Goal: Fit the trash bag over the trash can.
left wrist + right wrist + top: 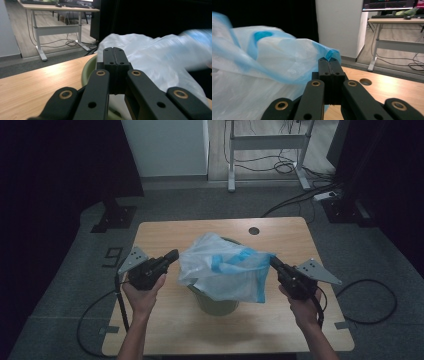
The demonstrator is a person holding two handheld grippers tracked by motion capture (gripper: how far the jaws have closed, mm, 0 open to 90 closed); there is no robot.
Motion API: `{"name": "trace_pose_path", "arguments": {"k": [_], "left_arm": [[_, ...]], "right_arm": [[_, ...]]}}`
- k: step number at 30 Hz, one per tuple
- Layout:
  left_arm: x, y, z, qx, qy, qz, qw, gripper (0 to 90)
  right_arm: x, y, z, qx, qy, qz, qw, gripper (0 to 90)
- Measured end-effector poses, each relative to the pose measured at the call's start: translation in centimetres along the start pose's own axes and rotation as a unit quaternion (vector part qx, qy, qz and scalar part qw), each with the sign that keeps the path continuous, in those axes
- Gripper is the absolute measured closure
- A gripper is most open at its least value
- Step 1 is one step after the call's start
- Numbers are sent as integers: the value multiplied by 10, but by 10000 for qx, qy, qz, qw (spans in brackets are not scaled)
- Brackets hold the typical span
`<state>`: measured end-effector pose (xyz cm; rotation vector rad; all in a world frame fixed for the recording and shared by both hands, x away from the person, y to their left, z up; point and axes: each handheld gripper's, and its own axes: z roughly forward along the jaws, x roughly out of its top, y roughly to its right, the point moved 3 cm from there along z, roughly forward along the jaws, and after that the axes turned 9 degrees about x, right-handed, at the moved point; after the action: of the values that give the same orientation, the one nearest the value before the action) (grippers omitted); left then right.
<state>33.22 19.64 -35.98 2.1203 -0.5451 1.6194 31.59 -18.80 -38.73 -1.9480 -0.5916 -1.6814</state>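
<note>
Translucent white bag (227, 270) with blue band, olive-green bin (217, 305), black grippers

A bin (215, 304) stands on the middle of the bench (165, 330), with a bag (225, 267) spread above it. The left gripper (172, 255) is at the bag's left edge, the right gripper (274, 261) at its right. A round hole (254, 230) lies behind the bag.
</note>
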Motion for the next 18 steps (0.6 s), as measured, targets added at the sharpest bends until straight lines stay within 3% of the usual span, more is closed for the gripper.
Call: {"name": "trace_pose_path", "arguments": {"k": [8,13,17,18], "left_arm": [[-12,-7,-13,60,94,-130,9999,900],[-21,-10,-19,-83,123,-257,9996,900],[-15,-8,-14,-244,96,-236,9994,877],[-13,-7,-12,-275,74,-219,9994,834]], "right_arm": [[10,2,-14,-69,133,-122,9998,895],[-4,-3,-26,5,69,-144,9999,895],[-6,-4,-25,33,43,-141,9999,894],[-6,-5,-24,42,37,-157,9999,895]]}}
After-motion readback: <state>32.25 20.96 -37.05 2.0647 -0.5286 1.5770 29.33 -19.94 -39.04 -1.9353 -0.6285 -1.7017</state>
